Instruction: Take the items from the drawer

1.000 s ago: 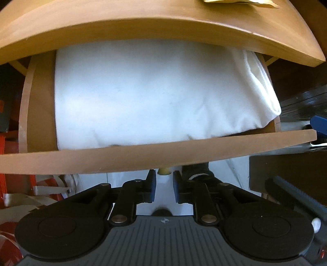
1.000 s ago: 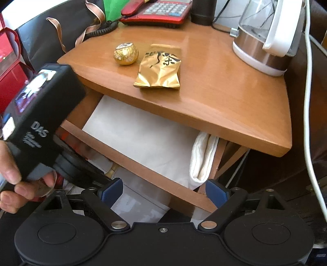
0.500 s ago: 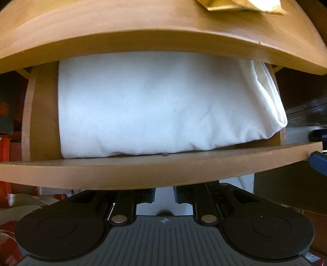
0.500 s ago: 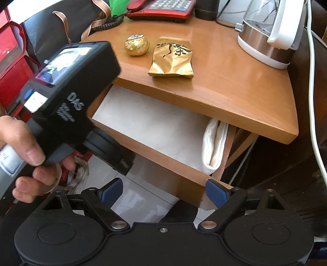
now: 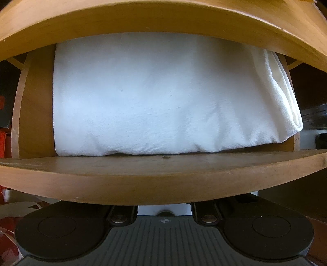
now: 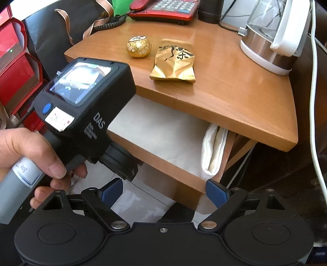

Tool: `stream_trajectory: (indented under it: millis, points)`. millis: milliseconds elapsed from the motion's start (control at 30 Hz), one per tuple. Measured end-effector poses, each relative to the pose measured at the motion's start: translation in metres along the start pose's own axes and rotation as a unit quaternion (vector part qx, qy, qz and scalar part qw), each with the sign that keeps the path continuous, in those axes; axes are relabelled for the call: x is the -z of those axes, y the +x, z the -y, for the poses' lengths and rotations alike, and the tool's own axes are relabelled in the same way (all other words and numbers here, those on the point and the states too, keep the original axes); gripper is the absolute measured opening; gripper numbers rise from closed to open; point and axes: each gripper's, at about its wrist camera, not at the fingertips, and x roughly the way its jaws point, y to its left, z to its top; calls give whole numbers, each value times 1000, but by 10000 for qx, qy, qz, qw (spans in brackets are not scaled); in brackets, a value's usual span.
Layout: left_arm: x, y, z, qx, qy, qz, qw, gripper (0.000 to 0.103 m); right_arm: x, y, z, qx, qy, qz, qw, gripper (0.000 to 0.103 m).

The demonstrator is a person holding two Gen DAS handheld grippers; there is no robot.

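So the drawer (image 6: 163, 163) is pulled out from under the wooden tabletop (image 6: 235, 98), and pretty much the whole inside is taken up by a folded white cloth (image 5: 153, 98). It lies flat on the drawer bottom, its near edge touching the inside of the drawer's front panel (image 5: 163, 176). Its folded layers show at the right end, which sits against the drawer's right wall. At the other end there's a strip of bare drawer floor between the cloth and the left wall. The back part of the cloth runs in under the tabletop, so I can't see how far it goes.

The left gripper (image 6: 120, 161) is right at the drawer front, pointing straight down just outside the panel. Its fingertips are hidden behind the front panel in its own camera, but the jaws are closed together. Can't tell from the pictures if they're pinching anything down there. A hand (image 6: 36, 155) holds it by the grey handle.

The right gripper (image 6: 164, 191) hangs back from the drawer, on the near side of the front panel, angled down, with its blue pads wide apart and nothing between them.

On the tabletop above the drawer: a gold pouch (image 6: 173, 61) with black characters near the front edge, a gold foil ball (image 6: 139, 46) just beside it, a kettle (image 6: 271, 34) further along, and a red phone (image 6: 165, 8) at the back.
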Motion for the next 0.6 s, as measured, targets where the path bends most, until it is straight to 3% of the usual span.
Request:
stream_trajectory:
  millis: [600]
  points:
    - [15, 0, 5, -61, 162, 29, 9998, 13, -4, 9, 3, -106, -407, -130, 9990, 91]
